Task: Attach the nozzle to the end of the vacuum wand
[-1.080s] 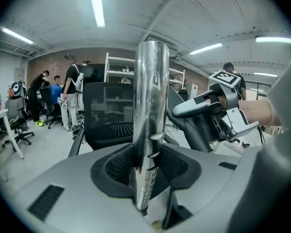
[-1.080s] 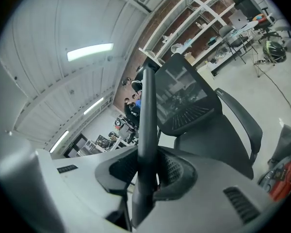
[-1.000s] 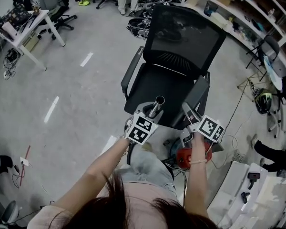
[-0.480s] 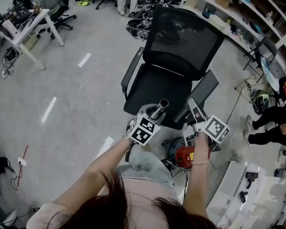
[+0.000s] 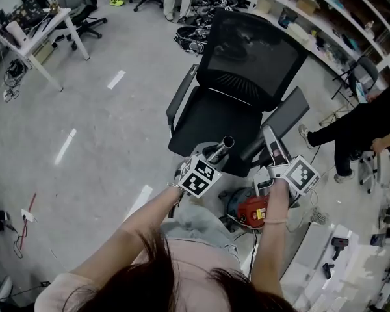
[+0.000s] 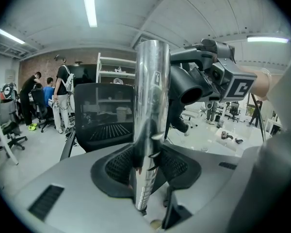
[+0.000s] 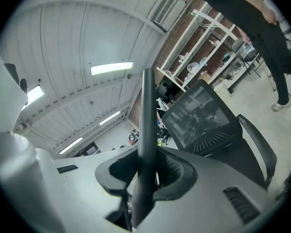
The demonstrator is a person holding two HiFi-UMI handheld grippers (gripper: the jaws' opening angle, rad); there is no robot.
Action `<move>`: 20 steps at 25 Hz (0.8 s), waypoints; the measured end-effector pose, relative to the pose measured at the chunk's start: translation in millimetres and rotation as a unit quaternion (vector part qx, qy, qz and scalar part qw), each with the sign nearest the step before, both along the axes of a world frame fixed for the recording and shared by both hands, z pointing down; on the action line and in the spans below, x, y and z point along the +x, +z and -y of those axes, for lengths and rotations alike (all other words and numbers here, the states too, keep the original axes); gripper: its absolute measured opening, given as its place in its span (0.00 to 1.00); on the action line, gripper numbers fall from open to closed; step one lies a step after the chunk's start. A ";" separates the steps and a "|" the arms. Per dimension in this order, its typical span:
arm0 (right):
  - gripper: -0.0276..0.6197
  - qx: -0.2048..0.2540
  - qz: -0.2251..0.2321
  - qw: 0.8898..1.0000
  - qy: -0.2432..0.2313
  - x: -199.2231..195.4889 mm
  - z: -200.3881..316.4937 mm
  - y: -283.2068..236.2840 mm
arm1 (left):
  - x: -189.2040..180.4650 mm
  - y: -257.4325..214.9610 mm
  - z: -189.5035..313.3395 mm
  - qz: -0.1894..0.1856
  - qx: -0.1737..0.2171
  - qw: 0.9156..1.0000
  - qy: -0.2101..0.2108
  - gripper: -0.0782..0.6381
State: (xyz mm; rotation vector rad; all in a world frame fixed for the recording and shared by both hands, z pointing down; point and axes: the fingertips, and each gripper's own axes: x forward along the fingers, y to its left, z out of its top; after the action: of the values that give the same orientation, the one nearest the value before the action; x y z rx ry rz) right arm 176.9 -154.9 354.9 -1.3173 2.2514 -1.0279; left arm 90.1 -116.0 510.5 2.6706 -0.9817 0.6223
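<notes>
The chrome vacuum wand (image 5: 220, 149) points up and away from me over the chair seat, its open end toward the chair. My left gripper (image 5: 210, 157) is shut on it; in the left gripper view the shiny wand (image 6: 150, 110) stands upright between the pads. My right gripper (image 5: 273, 164) is shut on the dark slim nozzle (image 5: 272, 145), held to the right of the wand's end and apart from it. In the right gripper view the nozzle (image 7: 146, 130) runs up between the pads. From the left gripper view the nozzle's round socket (image 6: 190, 92) hangs just right of the wand's top.
A black mesh office chair (image 5: 240, 77) stands straight ahead of both grippers. The red vacuum body (image 5: 252, 211) sits on the floor below my right hand. A person in black (image 5: 367, 122) stands at the right by the shelves (image 5: 325, 18). A white table (image 5: 39, 41) is at far left.
My right gripper has lifted the nozzle higher and slightly rightward. The left gripper and wand have barely moved. A person in black has walked into view at the right.
</notes>
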 end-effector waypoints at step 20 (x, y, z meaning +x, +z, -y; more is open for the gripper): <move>0.21 0.066 0.004 0.998 -0.011 -7.3 24.0 -47.8 | 18.2 4.5 3.8 0.005 0.003 1.000 0.004 0.33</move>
State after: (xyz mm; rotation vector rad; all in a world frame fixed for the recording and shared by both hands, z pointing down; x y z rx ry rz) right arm 169.6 -178.9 307.1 -1.2333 2.2898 -0.8730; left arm 108.3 -119.8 515.0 2.6805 -0.9775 0.6360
